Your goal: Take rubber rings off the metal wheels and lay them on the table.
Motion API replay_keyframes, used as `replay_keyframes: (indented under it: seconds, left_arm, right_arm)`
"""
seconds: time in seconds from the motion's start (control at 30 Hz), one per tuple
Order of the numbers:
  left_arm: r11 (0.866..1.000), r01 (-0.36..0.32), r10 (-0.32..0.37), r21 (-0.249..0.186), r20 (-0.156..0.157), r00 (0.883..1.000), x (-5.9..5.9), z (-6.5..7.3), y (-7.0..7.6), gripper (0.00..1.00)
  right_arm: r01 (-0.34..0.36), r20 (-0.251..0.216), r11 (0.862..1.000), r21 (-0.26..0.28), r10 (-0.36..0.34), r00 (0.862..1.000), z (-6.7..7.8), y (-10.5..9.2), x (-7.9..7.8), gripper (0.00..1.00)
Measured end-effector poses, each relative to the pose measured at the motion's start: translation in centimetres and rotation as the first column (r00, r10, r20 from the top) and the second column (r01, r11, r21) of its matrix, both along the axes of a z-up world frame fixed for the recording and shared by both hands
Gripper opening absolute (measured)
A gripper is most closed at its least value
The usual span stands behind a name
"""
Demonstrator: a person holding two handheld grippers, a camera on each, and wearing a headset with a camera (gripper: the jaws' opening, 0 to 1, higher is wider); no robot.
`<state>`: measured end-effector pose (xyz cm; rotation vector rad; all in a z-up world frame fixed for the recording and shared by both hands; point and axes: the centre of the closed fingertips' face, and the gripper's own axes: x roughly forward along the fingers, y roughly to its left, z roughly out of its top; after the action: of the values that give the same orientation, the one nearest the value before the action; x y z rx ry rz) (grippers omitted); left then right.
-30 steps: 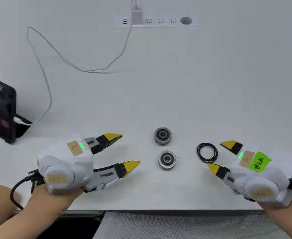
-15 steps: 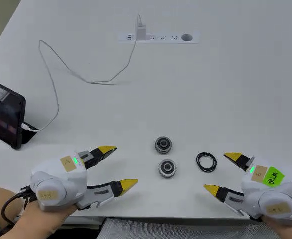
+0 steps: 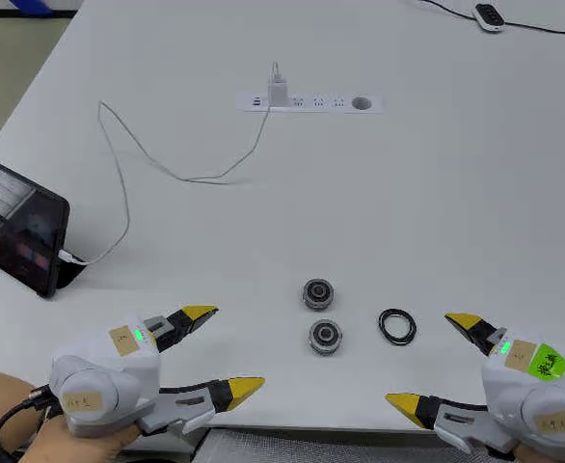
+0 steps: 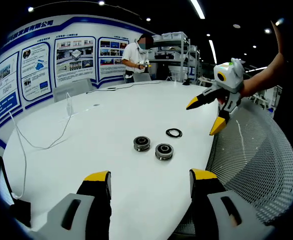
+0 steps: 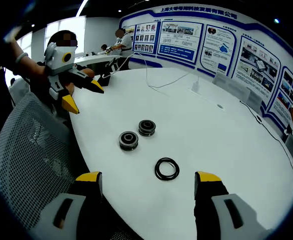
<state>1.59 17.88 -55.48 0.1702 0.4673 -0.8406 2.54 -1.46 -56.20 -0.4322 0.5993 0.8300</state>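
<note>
- My left tongs (image 3: 224, 349) and right tongs (image 3: 433, 362) gape empty at the bench (image 3: 437, 212) edge (clear of the parts).
- Ring (image 3: 397, 326) lies flat beside the near wheel (image 3: 325, 336), pulled off, I judge.

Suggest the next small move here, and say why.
Probably bring the left gripper forward to steady the near wheel. It and the right gripper hang open and empty at the table edge, one rubber ring lies loose on the table, and the near wheel's dark outer band may be another ring; I cannot tell.
</note>
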Motion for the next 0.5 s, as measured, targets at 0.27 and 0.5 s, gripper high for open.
replay_keyframes:
  seconds: [0.27, 0.5]
  left_arm:
    - [1.000, -0.007, 0.007, -0.025, -0.009, 1.000, -0.9, 0.3, 0.3, 0.73]
    - [0.998, -0.019, 0.019, -0.065, -0.008, 1.000, -1.3, 1.0, 0.5, 0.78]
  right_arm:
    - [0.035, -0.006, 0.999, 0.041, -0.035, 0.999, 0.5, -0.2, -0.8, 0.83]
    - [0.044, -0.009, 0.995, 0.089, -0.044, 0.999, 0.9, 0.5, -1.1, 0.91]
